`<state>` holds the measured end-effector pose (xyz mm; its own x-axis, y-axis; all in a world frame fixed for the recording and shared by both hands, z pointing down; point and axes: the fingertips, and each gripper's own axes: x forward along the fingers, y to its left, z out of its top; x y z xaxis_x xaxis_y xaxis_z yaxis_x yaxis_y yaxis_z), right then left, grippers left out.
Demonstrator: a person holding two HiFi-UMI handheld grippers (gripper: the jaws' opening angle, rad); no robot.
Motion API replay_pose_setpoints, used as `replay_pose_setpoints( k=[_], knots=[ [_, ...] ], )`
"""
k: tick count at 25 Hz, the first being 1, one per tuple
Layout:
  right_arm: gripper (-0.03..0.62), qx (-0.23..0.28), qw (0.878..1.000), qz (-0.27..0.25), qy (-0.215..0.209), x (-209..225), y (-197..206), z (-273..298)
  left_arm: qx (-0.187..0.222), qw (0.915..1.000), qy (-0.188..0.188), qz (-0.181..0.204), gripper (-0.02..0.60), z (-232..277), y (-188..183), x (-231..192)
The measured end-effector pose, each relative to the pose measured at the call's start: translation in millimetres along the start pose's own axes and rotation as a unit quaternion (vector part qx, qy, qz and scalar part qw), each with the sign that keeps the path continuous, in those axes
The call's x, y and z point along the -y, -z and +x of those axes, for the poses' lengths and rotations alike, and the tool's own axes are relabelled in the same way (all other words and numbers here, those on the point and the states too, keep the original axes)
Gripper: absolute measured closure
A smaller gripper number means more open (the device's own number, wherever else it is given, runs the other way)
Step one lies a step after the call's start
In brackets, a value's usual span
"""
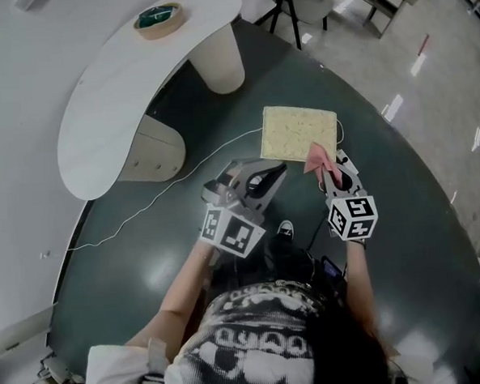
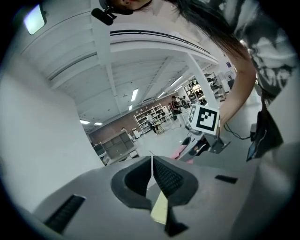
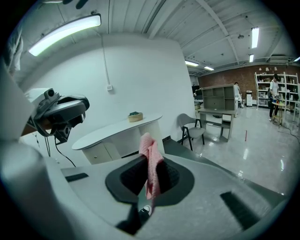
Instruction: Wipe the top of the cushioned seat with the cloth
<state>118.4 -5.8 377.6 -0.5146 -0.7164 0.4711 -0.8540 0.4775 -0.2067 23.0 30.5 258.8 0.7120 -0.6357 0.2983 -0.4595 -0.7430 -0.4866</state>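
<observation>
My right gripper (image 1: 330, 167) is clamped on the pink cloth (image 3: 149, 154), a fold sticking up between the jaws. The cloth hangs over the near right corner of the seat (image 1: 298, 132), which sits on the dark floor ahead of me. My left gripper (image 1: 276, 171) is closed on nothing, just beside the seat's near edge. I'd say the wipe is barely begun, if at all, with the whole top left.

No words or numbers are legible. The left marker cube (image 1: 230, 231) and right marker cube (image 1: 353, 217) bear only black-and-white square patterns. The shirt (image 1: 257, 340) print is too warped to read.
</observation>
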Motion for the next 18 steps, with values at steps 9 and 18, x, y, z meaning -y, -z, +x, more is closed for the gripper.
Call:
replay_pose_setpoints(
  k=[9,18],
  knots=[
    [0.583,-0.027,0.999,0.021,0.024,28,-16,122,-0.008,0.9963,0.062,0.059,0.569,42,75,-68],
    [0.583,-0.08,0.994,0.065,0.034,60,29,242,-0.027,0.9922,0.094,0.077,0.569,76,170,-117]
  ],
)
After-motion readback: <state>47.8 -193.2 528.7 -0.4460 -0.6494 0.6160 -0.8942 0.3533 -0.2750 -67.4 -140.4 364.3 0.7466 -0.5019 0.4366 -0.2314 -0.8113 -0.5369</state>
